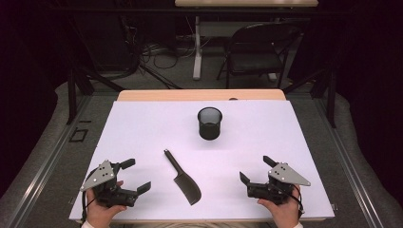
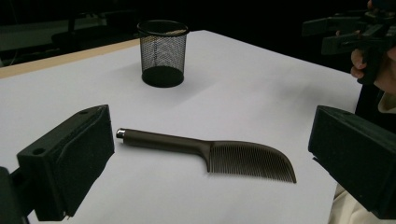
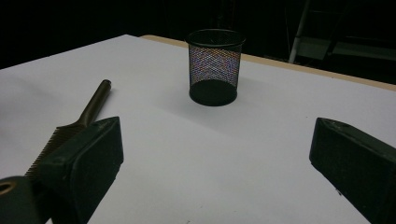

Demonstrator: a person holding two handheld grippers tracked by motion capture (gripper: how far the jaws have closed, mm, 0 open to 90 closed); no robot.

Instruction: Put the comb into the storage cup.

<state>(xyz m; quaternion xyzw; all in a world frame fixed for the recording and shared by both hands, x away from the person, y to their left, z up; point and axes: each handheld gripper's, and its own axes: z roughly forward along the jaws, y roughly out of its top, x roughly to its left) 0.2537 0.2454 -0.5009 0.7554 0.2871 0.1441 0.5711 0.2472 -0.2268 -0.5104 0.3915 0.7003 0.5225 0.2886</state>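
Both sets of jaws stand wide apart with nothing between them, so nothing is gripped on either side. The left gripper (image 1: 134, 176) sits low at the near left corner of the white table (image 1: 142, 123), held in the person's left hand (image 1: 102, 211), and its two black pads frame empty tabletop in the left gripper view, one pad (image 2: 70, 163) at the lower left, the other at the right edge. The right gripper (image 1: 256, 169) mirrors it at the near right, cradled by the right hand (image 1: 284, 211), its jaws spread just as far and pointing in toward the middle. Each gripper carries one grey three-cornered plate on top, so two plates in all. Between the two grippers lies a single dark comb (image 1: 183, 178), flat on the table and touched by neither; its slim handle runs up and to the left in the high view, and the toothed head lies toward the near edge. In the left gripper view the comb (image 2: 210, 151) stretches across the gap between the jaws, well apart from both pads. Farther back, near the table's centre, stands one black mesh cup (image 1: 210, 123), upright and apart from the comb. Beyond the table, one folding chair (image 1: 259, 50) stands on the floor, beside a tangle of cables (image 1: 157, 54).
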